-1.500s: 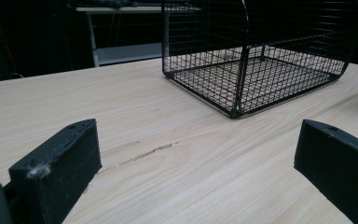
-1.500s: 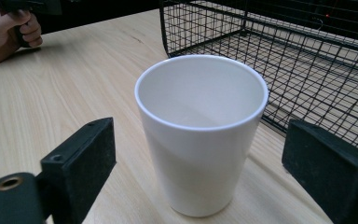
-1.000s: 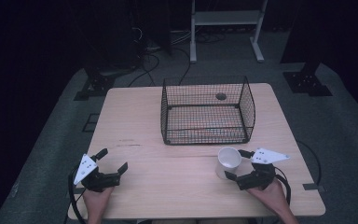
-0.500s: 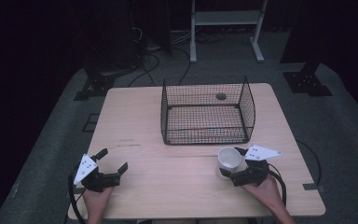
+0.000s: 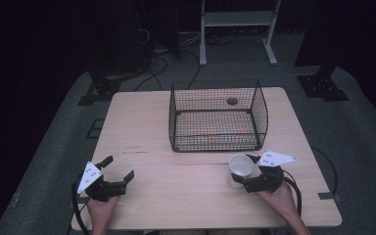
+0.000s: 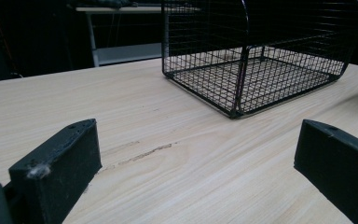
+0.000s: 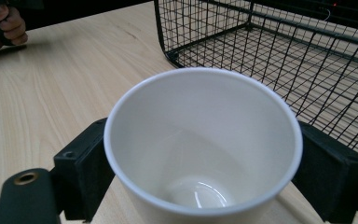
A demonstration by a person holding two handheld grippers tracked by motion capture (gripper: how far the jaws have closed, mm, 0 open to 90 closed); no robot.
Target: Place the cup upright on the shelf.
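We see a pale wooden table with a straight grain and a dark scuff in its surface, and on its far half a black wire basket of fine square mesh with rounded upper corners, open at the top. The white cup, smooth and glossy with a thin round rim, sits at the near right of the table, just in front of the basket, tilted with its mouth up and toward the left. The right gripper, held low by the right hand, has its blocky matte black jaws pinching the cup's wall from both sides; its own view looks straight into the cup's empty, shiny bottom. The left gripper rests near the left front edge, jaws spread wide over bare wood.
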